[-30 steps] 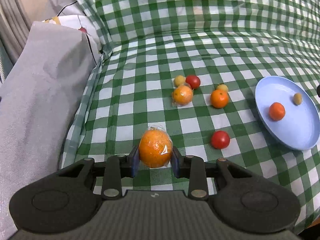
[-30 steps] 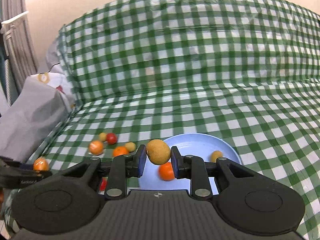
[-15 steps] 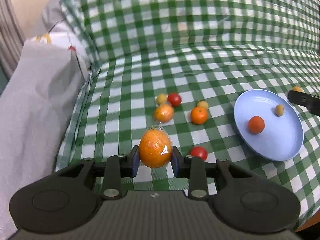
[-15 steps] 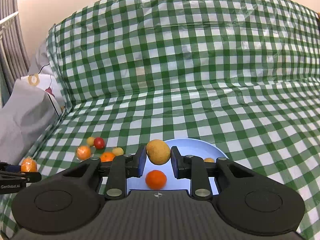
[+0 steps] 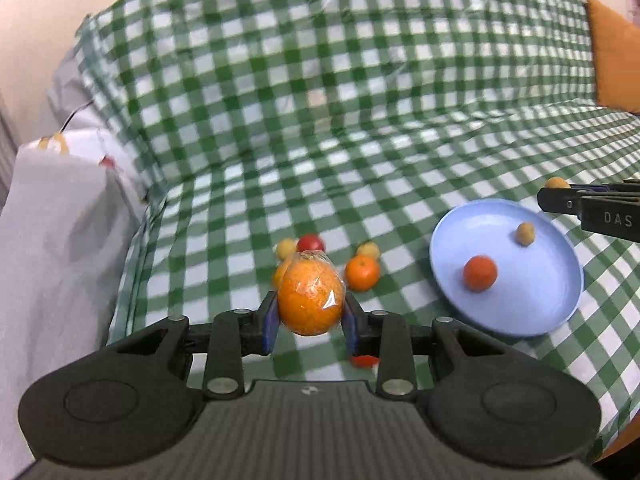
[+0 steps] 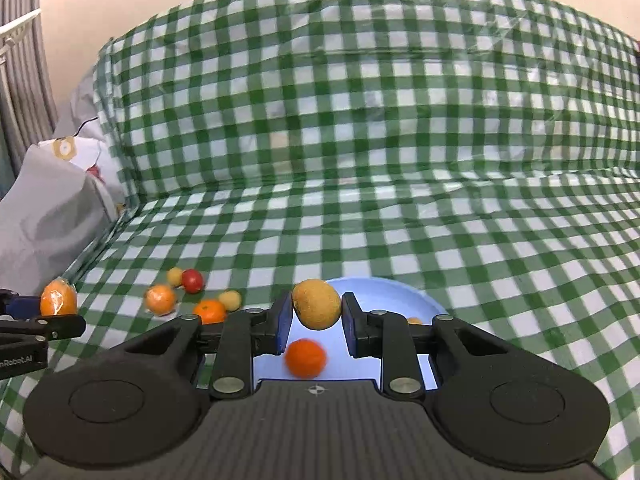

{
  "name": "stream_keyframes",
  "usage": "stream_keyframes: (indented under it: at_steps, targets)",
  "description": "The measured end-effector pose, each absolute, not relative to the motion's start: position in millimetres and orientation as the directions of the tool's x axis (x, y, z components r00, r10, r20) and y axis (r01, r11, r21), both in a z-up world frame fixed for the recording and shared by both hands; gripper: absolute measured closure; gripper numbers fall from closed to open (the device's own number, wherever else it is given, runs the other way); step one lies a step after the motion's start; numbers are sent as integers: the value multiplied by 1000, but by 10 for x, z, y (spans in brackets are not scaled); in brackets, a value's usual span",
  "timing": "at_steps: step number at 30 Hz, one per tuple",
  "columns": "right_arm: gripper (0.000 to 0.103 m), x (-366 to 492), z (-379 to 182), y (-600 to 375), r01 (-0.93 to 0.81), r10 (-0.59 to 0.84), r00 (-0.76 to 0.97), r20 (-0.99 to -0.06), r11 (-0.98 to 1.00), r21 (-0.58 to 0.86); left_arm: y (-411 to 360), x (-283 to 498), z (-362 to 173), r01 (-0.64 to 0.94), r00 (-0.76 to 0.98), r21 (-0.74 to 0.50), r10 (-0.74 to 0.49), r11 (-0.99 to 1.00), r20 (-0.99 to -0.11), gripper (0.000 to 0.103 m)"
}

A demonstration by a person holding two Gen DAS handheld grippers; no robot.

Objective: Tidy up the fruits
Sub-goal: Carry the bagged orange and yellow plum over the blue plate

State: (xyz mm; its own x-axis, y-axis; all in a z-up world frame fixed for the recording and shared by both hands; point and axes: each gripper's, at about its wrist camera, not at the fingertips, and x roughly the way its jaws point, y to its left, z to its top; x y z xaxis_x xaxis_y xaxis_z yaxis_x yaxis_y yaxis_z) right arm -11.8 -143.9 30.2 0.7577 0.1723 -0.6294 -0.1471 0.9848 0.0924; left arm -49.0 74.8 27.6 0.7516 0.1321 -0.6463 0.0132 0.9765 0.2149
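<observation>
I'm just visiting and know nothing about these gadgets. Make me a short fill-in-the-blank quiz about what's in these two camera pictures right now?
1. The left gripper has its jaws shut on a plastic-wrapped ____.
2. The plate holding two fruits is ____ in colour.
3. The right gripper holds a brownish-yellow fruit above the ____.
4. The cloth under everything has a green and white ____ pattern.

Missing words: orange; blue; plate; checked

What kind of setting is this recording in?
Probably a home living room: a sofa draped in a green checked cloth, with fruit and a blue plate on its seat, and a curtain at left.
</observation>
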Motion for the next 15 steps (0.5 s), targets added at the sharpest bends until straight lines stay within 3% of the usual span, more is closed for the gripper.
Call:
stream_keyframes:
  at_steps: [9, 15]
  targets:
    - [75, -8, 249, -1632, -118, 136, 769, -624, 990, 71, 469, -336, 310, 119, 823, 227, 32, 967, -567, 67]
    - [75, 36, 197, -1734, -86, 113, 767, -631, 994, 72, 334, -174, 255, 165, 822, 215, -14, 963, -569, 67]
